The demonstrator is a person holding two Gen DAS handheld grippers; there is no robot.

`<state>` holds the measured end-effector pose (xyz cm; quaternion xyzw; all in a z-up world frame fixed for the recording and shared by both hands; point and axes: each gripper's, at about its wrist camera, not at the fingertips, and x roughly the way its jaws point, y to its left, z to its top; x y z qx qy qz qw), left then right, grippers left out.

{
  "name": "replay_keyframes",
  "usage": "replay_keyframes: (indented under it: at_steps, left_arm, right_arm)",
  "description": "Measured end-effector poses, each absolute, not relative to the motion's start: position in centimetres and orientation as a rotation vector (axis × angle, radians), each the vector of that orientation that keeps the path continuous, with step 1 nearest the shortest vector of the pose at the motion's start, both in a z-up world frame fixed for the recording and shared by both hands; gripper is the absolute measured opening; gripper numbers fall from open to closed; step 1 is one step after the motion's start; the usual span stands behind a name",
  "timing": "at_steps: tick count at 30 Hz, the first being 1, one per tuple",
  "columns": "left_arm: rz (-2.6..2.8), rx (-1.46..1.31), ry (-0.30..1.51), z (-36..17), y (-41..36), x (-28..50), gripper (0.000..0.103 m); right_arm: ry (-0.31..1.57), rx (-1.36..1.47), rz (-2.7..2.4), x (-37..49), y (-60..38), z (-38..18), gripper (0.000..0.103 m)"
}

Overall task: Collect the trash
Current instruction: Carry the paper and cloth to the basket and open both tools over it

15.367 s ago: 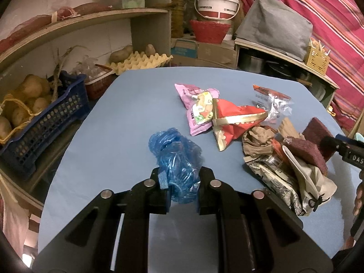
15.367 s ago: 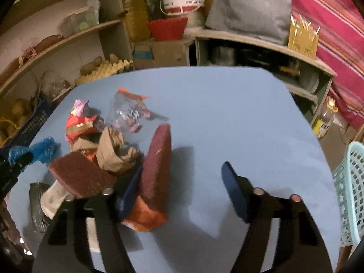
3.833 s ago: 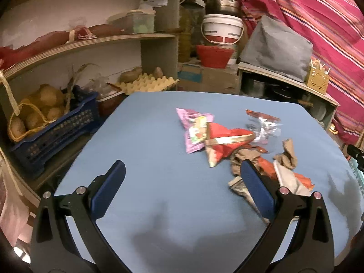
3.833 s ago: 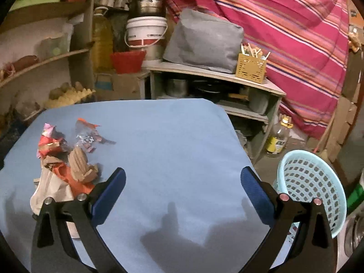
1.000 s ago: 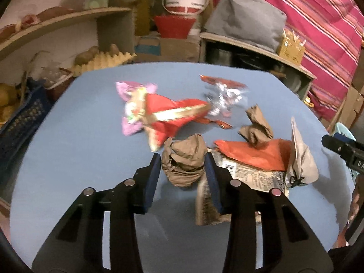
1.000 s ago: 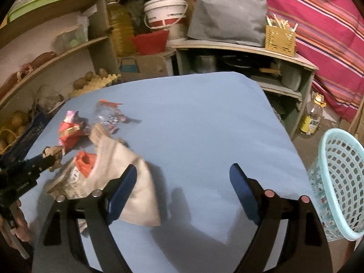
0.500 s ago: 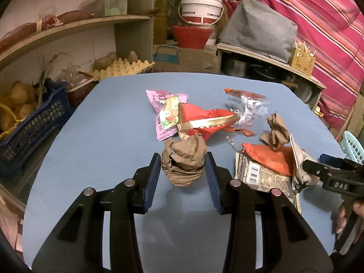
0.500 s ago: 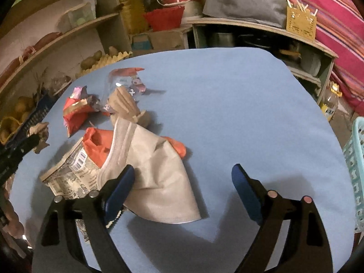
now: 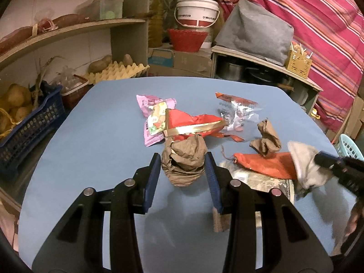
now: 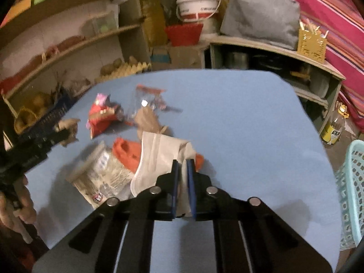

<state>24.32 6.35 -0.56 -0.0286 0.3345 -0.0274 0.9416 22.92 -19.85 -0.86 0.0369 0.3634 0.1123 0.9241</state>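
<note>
My left gripper is shut on a crumpled brown paper ball and holds it above the blue table. My right gripper is shut on a beige paper bag, which also shows in the left wrist view. On the table lie a pink wrapper, a red and gold wrapper, a clear wrapper, a second brown paper ball, an orange wrapper and a printed packet.
A light blue trash basket stands off the table's right edge. A dark blue crate of potatoes sits at the left. Shelves, a white bucket and a grey cushion stand behind the table.
My right gripper has shut on the beige paper bag and is lifting it. My left gripper has risen a little with the brown paper ball.
</note>
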Motion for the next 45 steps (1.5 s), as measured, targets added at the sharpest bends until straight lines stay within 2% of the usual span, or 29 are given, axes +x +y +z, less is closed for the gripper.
replay_keyframes:
  at_steps: [16, 29, 45]
  left_arm:
    - [-0.147, -0.026, 0.654, 1.0, -0.4, 23.8, 0.039]
    - [-0.317, 0.032, 0.608, 3.6, -14.5, 24.1, 0.039]
    - [-0.589, 0.092, 0.604, 4.1, -32.8, 22.2, 0.039]
  right_arm:
    - [0.678, 0.181, 0.053, 20.7, -31.9, 1.6, 0.009]
    - [0.628, 0.196, -0.141, 18.1, -43.6, 2.3, 0.009]
    - [0.571, 0.212, -0.377, 14.2, -53.8, 2.1, 0.009]
